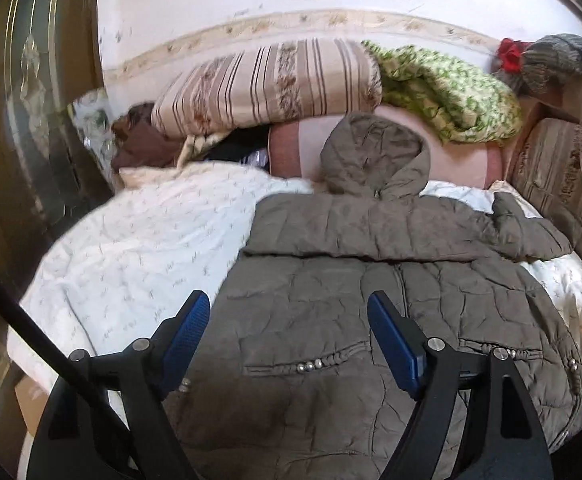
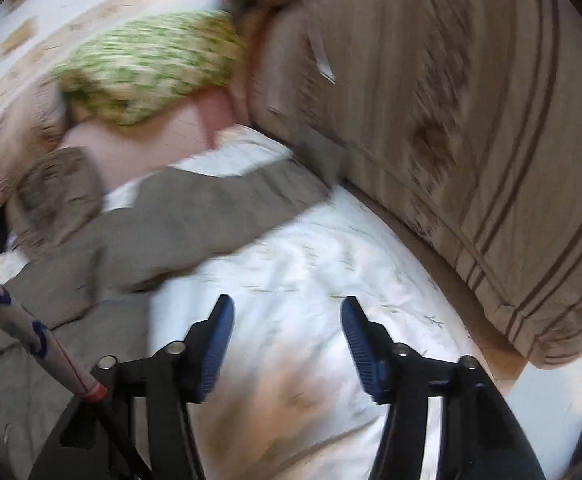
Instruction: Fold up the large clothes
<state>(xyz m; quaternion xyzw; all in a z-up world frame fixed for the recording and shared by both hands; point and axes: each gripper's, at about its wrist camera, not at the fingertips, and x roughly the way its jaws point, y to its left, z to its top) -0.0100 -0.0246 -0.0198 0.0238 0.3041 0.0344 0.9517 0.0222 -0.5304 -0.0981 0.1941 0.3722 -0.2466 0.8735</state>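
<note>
1. The left gripper (image 1: 287,312) hangs above the grey jacket (image 1: 371,280), pointing downward, its blue pads spread wide with nothing between them.
2. The right gripper (image 2: 287,320) hangs beside the jacket's outstretched sleeve, tilted down, jaws parted and empty.

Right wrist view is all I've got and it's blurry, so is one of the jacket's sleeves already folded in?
Observer: Yes. In the left wrist view one sleeve lies folded across the chest of the grey-brown jacket.
Operator: Where's the hood?
Observer: The hood lies propped against a pink cushion.
Operator: Is the left gripper holding anything?
Observer: No. The left gripper is over the jacket's front with its fingers wide apart and nothing between them.
Operator: Anything hard on the front?
Observer: Silver beads line a pocket.
</note>
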